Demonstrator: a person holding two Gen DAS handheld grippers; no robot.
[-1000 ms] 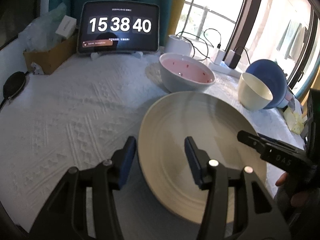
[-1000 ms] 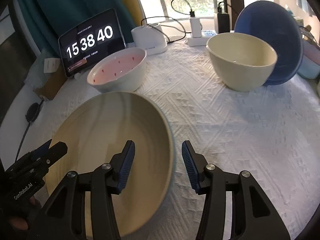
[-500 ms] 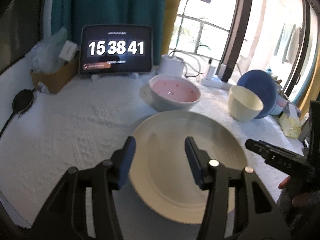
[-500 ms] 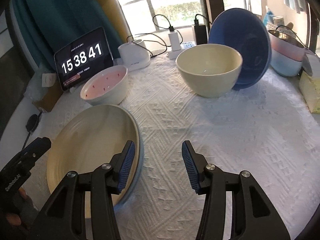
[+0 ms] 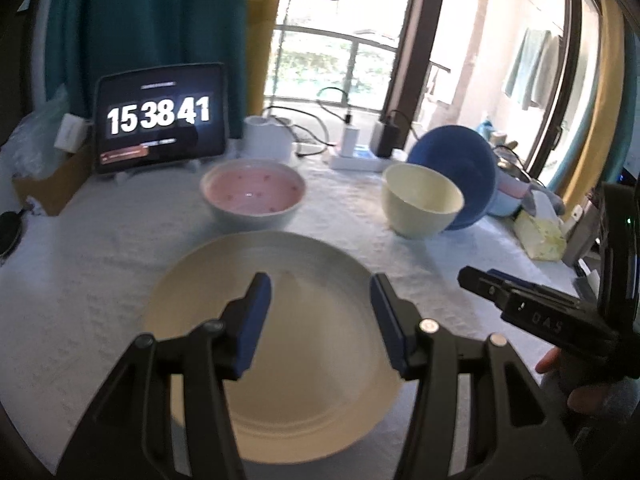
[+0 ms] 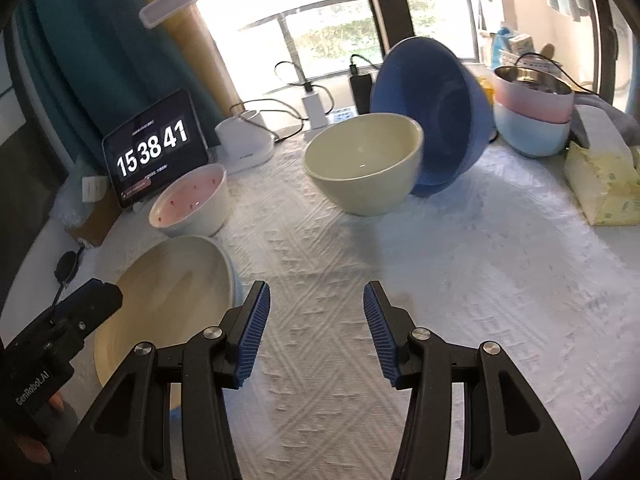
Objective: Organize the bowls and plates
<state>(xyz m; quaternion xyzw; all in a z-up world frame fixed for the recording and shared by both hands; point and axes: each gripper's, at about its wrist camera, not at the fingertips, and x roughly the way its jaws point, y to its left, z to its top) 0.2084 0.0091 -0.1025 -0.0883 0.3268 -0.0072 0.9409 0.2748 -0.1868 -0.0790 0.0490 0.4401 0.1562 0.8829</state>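
The left hand-held gripper (image 5: 320, 316) hangs released, jaws apart and empty, over the plate (image 5: 280, 344) lying flat on the counter (image 6: 460, 280). The right hand-held gripper (image 6: 316, 328), also released and empty, points ahead at the cream bowl (image 6: 362, 162), with the plate off its left jaw; the right hand is nearer that bowl.

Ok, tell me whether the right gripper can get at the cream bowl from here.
Probably yes: the right gripper is open and empty, and only bare tablecloth lies between it and the cream bowl.

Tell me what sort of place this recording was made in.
Probably a home, at a table by a balcony window: a white textured tablecloth under crockery, a teal curtain, and a balcony railing outside the glass.
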